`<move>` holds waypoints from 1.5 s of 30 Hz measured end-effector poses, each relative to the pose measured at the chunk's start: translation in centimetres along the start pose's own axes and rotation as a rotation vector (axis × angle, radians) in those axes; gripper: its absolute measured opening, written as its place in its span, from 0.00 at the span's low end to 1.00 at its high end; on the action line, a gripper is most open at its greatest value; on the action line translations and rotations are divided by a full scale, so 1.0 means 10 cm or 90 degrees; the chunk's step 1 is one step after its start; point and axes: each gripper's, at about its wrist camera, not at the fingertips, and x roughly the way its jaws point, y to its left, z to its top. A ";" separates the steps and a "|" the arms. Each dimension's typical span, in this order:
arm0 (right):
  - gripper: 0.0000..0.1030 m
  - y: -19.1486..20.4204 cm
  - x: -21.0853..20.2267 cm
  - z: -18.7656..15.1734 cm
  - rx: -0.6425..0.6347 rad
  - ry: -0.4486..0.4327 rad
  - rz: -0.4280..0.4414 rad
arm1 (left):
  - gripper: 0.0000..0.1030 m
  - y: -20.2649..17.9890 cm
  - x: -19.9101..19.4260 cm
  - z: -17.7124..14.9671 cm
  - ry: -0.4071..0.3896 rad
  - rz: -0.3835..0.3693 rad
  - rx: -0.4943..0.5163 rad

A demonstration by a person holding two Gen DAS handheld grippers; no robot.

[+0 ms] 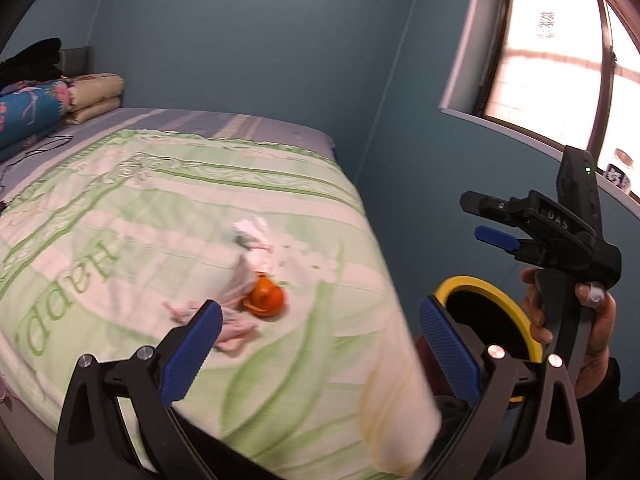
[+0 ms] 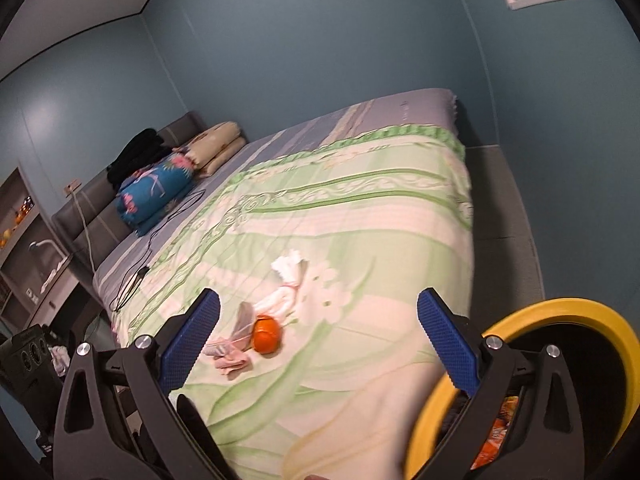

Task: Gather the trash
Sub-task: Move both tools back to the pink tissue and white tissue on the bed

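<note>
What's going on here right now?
A person holds a gripper in each hand over a bed. The left gripper and right gripper are both open and empty. An orange peel and tissues lie on the blanket, not yet picked up. A yellow-rimmed bin waits beside the bed.

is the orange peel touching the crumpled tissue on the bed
Touching. In the right wrist view the orange peel lies against the crumpled tissue with no bedspread showing between them; the left wrist view agrees.
</note>
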 end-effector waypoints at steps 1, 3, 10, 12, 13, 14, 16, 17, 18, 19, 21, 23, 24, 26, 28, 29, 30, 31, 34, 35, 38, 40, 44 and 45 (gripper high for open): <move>0.92 0.04 0.04 -0.01 -0.003 0.005 0.003 | 0.92 0.05 0.00 0.00 -0.001 0.005 -0.002; 0.92 0.15 0.16 -0.03 -0.012 0.017 0.014 | 0.92 0.18 0.00 -0.02 0.000 0.014 -0.011; 0.92 0.44 0.50 -0.10 -0.053 0.056 0.028 | 0.92 0.46 0.10 -0.10 0.021 0.032 -0.037; 0.92 0.50 0.61 -0.12 -0.063 0.072 0.029 | 0.92 0.52 0.15 -0.14 0.031 0.033 -0.044; 0.92 0.52 0.67 -0.14 -0.067 0.079 0.029 | 0.92 0.56 0.18 -0.16 0.038 0.035 -0.048; 0.92 0.53 0.70 -0.16 -0.072 0.085 0.028 | 0.92 0.59 0.20 -0.18 0.041 0.035 -0.050; 0.92 0.59 0.81 -0.21 -0.093 0.098 0.023 | 0.92 0.65 0.25 -0.21 0.052 0.036 -0.057; 0.92 0.60 0.85 -0.22 -0.103 0.103 0.019 | 0.92 0.67 0.27 -0.22 0.056 0.037 -0.060; 0.92 0.62 0.90 -0.25 -0.115 0.110 0.015 | 0.92 0.71 0.30 -0.23 0.061 0.037 -0.064; 0.92 0.65 0.97 -0.28 -0.129 0.122 0.011 | 0.92 0.73 0.32 -0.23 0.064 0.038 -0.067; 0.92 0.65 1.06 -0.32 -0.140 0.136 0.011 | 0.92 0.80 0.36 -0.25 0.069 0.042 -0.076; 0.92 0.67 1.16 -0.37 -0.153 0.153 0.009 | 0.92 0.86 0.40 -0.26 0.072 0.045 -0.083; 0.92 0.68 1.20 -0.39 -0.157 0.158 0.008 | 0.92 0.89 0.43 -0.27 0.075 0.046 -0.087; 0.92 0.68 1.30 -0.42 -0.162 0.174 0.005 | 0.92 0.93 0.49 -0.28 0.082 0.045 -0.094; 0.92 0.67 1.40 -0.44 -0.163 0.189 0.006 | 0.92 0.96 0.54 -0.30 0.090 0.043 -0.097; 0.92 0.68 1.43 -0.46 -0.165 0.194 0.006 | 0.92 0.97 0.56 -0.30 0.094 0.043 -0.097; 0.92 0.69 1.49 -0.47 -0.166 0.203 0.007 | 0.92 0.98 0.59 -0.31 0.097 0.040 -0.094; 0.92 0.69 1.52 -0.48 -0.165 0.210 0.007 | 0.92 0.98 0.62 -0.31 0.101 0.039 -0.091; 0.92 0.69 1.62 -0.50 -0.162 0.228 0.013 | 0.92 1.00 0.68 -0.31 0.107 0.038 -0.086; 0.92 0.70 1.64 -0.51 -0.161 0.231 0.013 | 0.92 1.01 0.70 -0.31 0.109 0.037 -0.088; 0.92 0.72 1.66 -0.50 -0.163 0.231 0.013 | 0.92 1.03 0.76 -0.30 0.113 0.033 -0.090; 0.92 0.72 1.68 -0.48 -0.163 0.232 0.012 | 0.92 1.04 0.79 -0.29 0.114 0.032 -0.087; 0.92 0.66 1.72 -0.38 -0.138 0.228 0.001 | 0.92 1.06 0.86 -0.27 0.119 0.036 -0.093; 0.92 0.63 1.74 -0.33 -0.120 0.224 -0.002 | 0.92 1.06 0.87 -0.26 0.118 0.037 -0.094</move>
